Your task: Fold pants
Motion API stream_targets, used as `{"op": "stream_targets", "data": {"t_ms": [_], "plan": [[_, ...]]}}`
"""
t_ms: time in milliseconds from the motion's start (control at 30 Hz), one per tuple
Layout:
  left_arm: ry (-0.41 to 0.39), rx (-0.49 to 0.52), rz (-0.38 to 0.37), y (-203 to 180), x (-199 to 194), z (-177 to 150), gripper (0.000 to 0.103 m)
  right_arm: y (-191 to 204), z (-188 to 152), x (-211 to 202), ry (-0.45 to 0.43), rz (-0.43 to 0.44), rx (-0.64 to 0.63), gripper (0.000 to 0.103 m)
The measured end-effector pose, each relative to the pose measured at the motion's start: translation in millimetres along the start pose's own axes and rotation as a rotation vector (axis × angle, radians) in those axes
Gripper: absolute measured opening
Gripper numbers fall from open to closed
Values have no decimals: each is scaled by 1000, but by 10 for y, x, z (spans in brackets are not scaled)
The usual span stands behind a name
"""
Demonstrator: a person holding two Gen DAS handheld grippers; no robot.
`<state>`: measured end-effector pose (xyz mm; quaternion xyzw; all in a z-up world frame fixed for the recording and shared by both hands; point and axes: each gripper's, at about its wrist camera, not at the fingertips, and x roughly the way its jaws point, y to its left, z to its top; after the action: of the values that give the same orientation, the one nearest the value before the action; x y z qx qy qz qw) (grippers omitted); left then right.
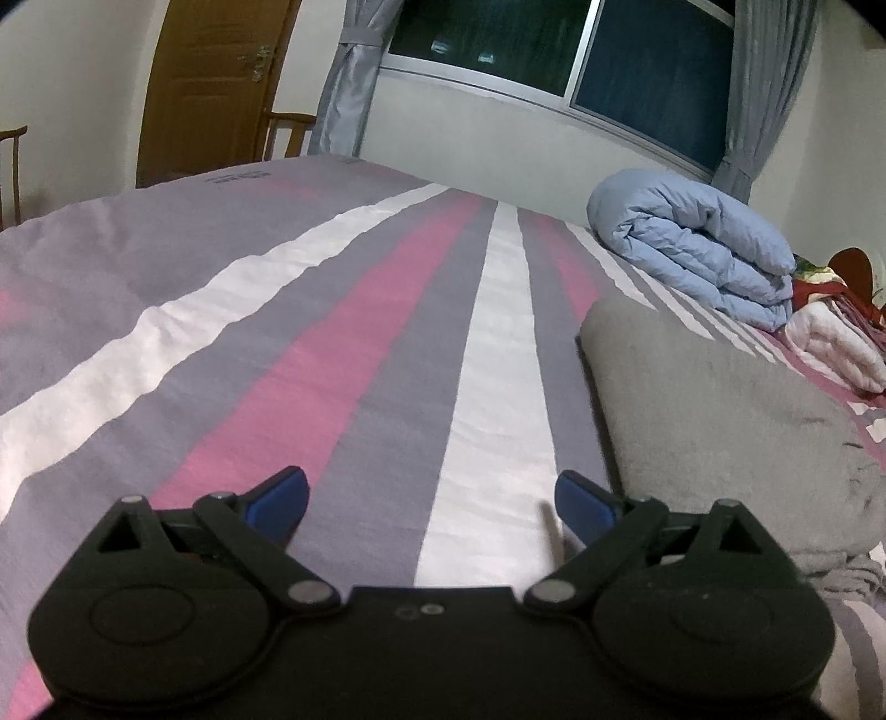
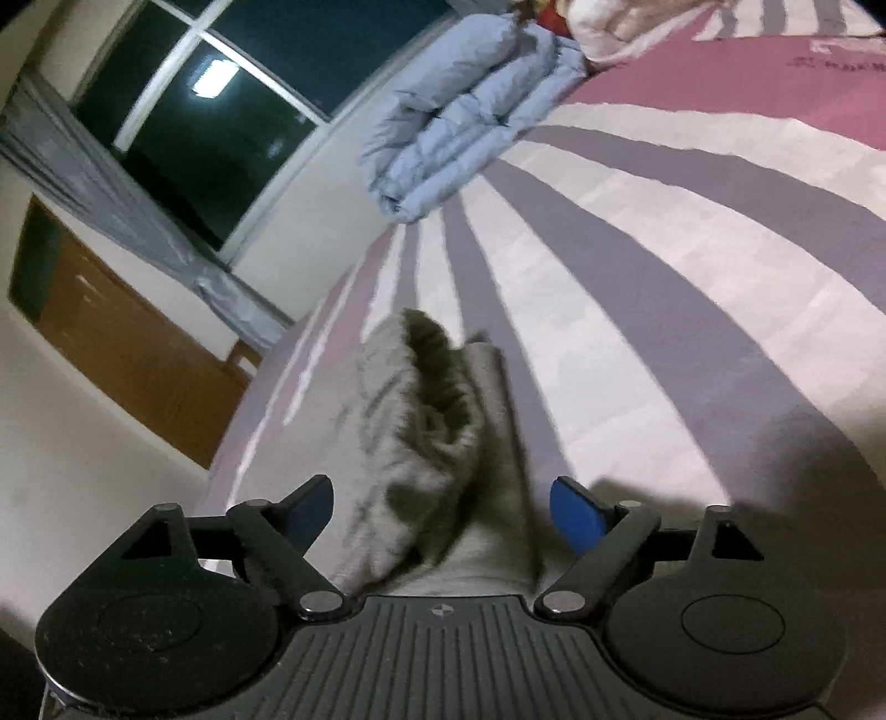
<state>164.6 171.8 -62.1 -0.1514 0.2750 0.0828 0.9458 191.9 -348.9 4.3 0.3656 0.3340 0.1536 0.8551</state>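
The left gripper (image 1: 432,501) hangs low over the bed (image 1: 310,354) with its blue pads (image 1: 279,495) spread wide and nothing between them; under it lie only the grey, pink and white stripes of the sheet. The grey pants (image 1: 720,421) sit at its 3 o'clock, a folded, rounded stack on the sheet, just beside the right pad but not touching it as far as the view shows.

The right gripper (image 2: 443,512) is likewise spread wide. In its view the pants (image 2: 421,443) run from 6 o'clock up toward the centre, lying in the gap between the pads (image 2: 576,515), with a dark opening in the cloth at the far end. The jaws do not pinch the cloth.

A folded blue quilt (image 1: 698,249) rests at 2 o'clock in the left view, near the window (image 1: 554,50), well apart from the pants.
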Motion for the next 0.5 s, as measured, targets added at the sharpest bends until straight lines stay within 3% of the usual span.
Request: {"op": "stream_targets", "data": {"t_ms": [100,167,267,300,333,433,500], "plan": [[-34,-46,-123,3,-44,106,90,-91,35,27,23,-2,-3,87],[-8,-62,-180,-18,58,202,90,-127,109,126,41,-2,0,87],[100,-146,-325,13,371,333,82,-158,203,262,72,17,13,88],[143,-173,-374,22,491,370,67,-164,240,331,86,16,9,92],[172,-184,-406,14,600,407,64,-162,262,399,102,14,3,94],[230,-171,-436,-8,851,497,61,-192,317,560,141,39,0,95],[287,-212,-503,31,1024,514,62,-226,347,624,156,64,14,97]]}}
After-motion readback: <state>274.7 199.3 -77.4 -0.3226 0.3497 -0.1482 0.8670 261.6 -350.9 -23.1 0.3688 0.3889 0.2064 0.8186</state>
